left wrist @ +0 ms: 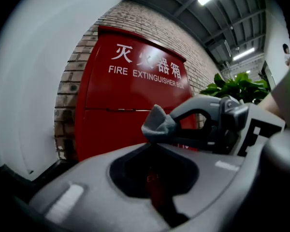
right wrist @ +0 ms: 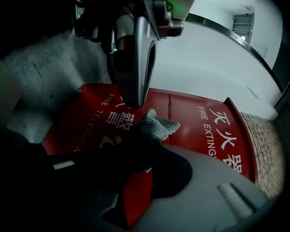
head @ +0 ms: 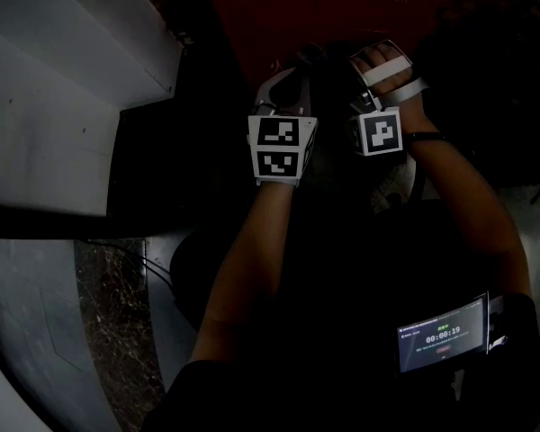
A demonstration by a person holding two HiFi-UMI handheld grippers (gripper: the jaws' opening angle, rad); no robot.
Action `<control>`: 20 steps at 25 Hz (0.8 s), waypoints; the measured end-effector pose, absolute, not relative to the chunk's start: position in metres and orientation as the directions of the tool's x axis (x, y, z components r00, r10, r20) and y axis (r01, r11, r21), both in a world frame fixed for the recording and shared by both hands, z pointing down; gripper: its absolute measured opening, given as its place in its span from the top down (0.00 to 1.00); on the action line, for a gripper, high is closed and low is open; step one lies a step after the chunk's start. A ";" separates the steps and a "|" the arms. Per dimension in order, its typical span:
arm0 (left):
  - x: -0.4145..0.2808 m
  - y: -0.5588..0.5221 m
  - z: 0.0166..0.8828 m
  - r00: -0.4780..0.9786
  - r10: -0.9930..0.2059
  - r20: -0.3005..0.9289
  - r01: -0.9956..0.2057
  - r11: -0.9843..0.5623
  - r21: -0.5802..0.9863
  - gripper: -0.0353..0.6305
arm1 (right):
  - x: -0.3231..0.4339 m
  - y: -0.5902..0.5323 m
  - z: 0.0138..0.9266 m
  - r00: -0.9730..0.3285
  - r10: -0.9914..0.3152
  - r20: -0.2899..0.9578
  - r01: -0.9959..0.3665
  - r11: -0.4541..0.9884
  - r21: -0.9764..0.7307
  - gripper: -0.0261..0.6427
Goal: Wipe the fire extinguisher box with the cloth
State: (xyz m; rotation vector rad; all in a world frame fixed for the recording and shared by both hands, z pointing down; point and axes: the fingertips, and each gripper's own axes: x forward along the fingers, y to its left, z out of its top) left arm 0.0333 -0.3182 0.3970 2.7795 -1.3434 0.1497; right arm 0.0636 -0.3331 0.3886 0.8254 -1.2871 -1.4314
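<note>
ok so the cloth [right wrist: 157, 123] is a small grey wad held up in the air in front of the box [right wrist: 203, 124]; doesn't look pressed on the face yet afaict.

Right gripper [right wrist: 145, 134]: jaws closed w/ the wad poking out past the tips, so it's gripping the cloth. Left gripper [left wrist: 152, 141]: jaws together too; the wad's bottom runs right down into where they meet, so it looks pinched from that side as well; how much the left one really has, hard to say.

The box is red, glossy, w/ white lettering near its top edge; it stands against the brick wall [left wrist: 70, 81], w/ a plant [left wrist: 237, 88] past its right edge. The head view is v dark; it shows both forearms reaching at the box front, nothing more useful.

Handling, my guess only:
- The cloth is light, soft, limp, w/ a knit-ish texture; it won't slip much but it'll flop if held by a corner. Take it by a bunched fold so a decent pad sticks out beyond the tips.
- Too little sticking out means hard jaw tips on paint, prob scratches.
- The box looks like stiff sheet metal, smooth and a bit slick; it needs no holding, just steady pressure. The front has a seam across it where the cloth could snag.
- One gripper should be enough for wiping; two on the same wad just fight each other imo.
</note>
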 end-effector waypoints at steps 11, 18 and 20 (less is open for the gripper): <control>0.041 -0.321 0.435 0.626 -0.755 0.197 -0.774 -0.632 0.037 0.94 | 0.064 -0.335 0.428 -0.260 -0.950 0.171 0.207 0.118 0.971 0.86; 0.045 -0.325 0.454 0.624 -0.747 0.229 -0.772 -0.634 0.032 0.94 | 0.065 -0.334 0.454 -0.256 -0.946 0.199 0.222 0.143 0.965 0.86; 0.045 -0.324 0.462 0.623 -0.741 0.252 -0.770 -0.637 0.029 0.94 | 0.066 -0.334 0.462 -0.254 -0.944 0.210 0.228 0.153 0.962 0.86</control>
